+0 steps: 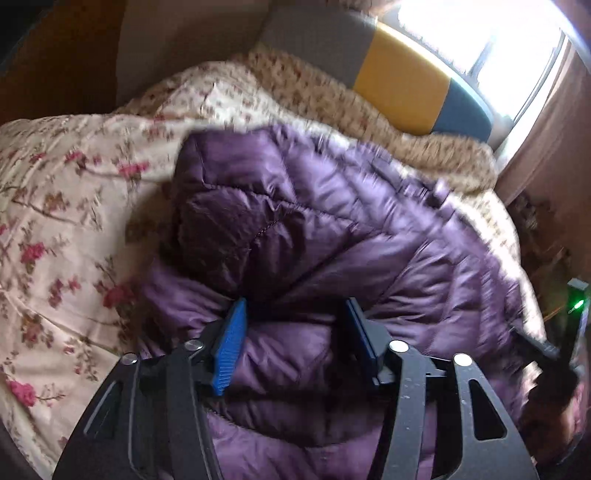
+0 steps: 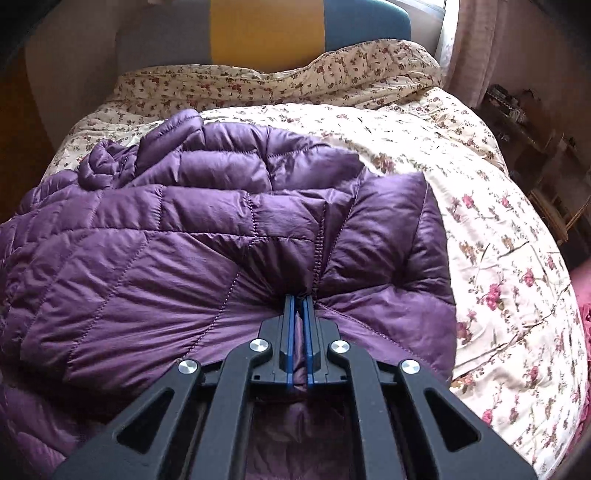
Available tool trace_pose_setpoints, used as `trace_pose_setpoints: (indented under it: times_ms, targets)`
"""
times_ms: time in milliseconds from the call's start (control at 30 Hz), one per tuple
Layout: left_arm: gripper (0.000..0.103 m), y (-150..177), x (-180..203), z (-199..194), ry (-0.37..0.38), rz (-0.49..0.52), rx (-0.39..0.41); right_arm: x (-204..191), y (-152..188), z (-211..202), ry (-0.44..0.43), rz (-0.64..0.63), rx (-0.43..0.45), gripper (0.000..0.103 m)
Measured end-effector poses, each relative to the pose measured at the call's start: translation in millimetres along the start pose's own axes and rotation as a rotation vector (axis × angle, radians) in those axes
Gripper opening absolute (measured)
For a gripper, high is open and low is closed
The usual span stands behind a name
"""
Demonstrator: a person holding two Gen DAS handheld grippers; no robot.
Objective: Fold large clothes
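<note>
A purple quilted puffer jacket (image 1: pixel 332 236) lies bunched on a floral bedspread (image 1: pixel 62 206). My left gripper (image 1: pixel 295 314) is open, its blue pads spread wide with a fold of the jacket between them, pressed down into the fabric. In the right wrist view the jacket (image 2: pixel 155 258) is partly folded over itself. My right gripper (image 2: pixel 299 301) is shut on a pinch of the jacket at a stitched seam near its right edge. The right gripper also shows at the left wrist view's far right edge (image 1: pixel 546 350), blurred.
The bed carries a floral duvet (image 2: pixel 498 258) with a rolled quilt (image 2: pixel 295 85) at its head. A grey, yellow and blue headboard (image 2: pixel 266 29) stands behind. A window and pink curtain (image 2: pixel 476 40) are at the right, with cluttered shelves (image 2: pixel 524 110) beside the bed.
</note>
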State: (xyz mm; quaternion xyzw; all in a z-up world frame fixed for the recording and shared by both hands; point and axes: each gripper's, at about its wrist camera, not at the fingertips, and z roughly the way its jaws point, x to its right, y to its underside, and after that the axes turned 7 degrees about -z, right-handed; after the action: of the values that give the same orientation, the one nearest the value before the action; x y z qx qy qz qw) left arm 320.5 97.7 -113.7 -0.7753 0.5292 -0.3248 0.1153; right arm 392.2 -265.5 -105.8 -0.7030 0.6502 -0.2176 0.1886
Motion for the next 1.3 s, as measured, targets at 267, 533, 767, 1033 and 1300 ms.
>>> trace_pose_setpoints:
  times_ms: [267, 533, 767, 1033, 1300]
  targets:
    - [0.052, 8, -1, 2, -0.013, 0.002, 0.026, 0, 5, 2, 0.005, -0.004, 0.031, 0.004]
    - [0.071, -4, 19, -39, -0.021, 0.046, 0.125, -1, -5, -33, 0.055, -0.016, 0.093, 0.053]
    - [0.071, -24, 52, -33, -0.01, 0.113, 0.152, -51, -31, -60, -0.098, -0.048, 0.201, 0.067]
    - [0.071, -30, 61, 10, -0.058, 0.18, 0.101, -93, -40, -13, -0.074, -0.134, 0.139, 0.075]
    - [0.072, -12, 42, 39, -0.07, 0.174, 0.095, -101, -27, 18, -0.047, -0.173, 0.144, 0.078]
